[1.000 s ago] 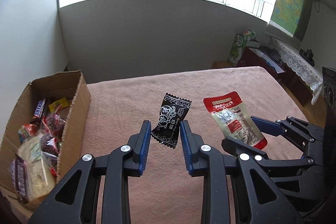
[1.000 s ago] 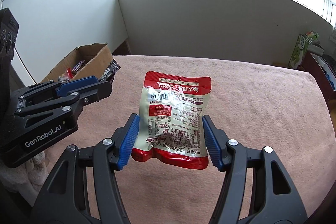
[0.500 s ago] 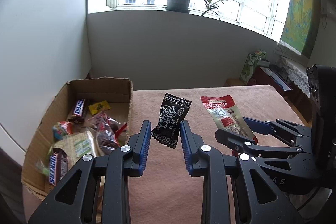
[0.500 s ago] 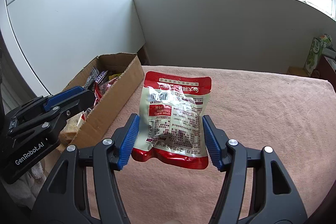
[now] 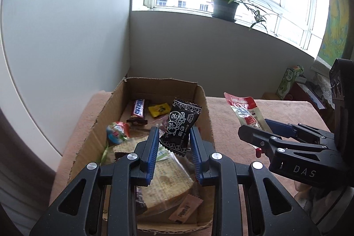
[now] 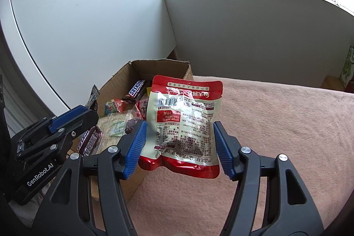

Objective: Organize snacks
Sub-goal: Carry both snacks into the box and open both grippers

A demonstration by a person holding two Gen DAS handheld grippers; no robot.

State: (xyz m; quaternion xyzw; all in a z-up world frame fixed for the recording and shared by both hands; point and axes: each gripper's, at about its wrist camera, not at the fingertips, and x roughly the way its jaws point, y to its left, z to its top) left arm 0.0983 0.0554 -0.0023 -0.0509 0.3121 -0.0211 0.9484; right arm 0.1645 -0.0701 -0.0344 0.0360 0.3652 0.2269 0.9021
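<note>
My left gripper (image 5: 174, 143) is shut on a small black candy packet (image 5: 181, 125) and holds it in the air above the open cardboard box (image 5: 200, 101). The box holds several snacks, among them a Snickers bar (image 5: 138, 107) and a yellow candy (image 5: 158, 109). In the right wrist view my right gripper (image 6: 179, 143) is shut on a red and white snack pouch (image 6: 183, 123), held upright just right of the box (image 6: 124, 79). The same pouch (image 5: 245, 111) shows to the right in the left wrist view. The left gripper's fingers (image 6: 70, 118) appear at the left, over the box.
The box stands at the left end of a table under a pink cloth (image 6: 276, 125). A white cabinet wall (image 5: 62, 41) rises right behind the box. A potted plant (image 5: 225, 3) sits on the windowsill, and a green carton (image 5: 287, 81) stands far right.
Both grippers have swung left with their snacks. The black candy packet was over the pink cloth and is now over the box; the pouch has come up beside the box.
</note>
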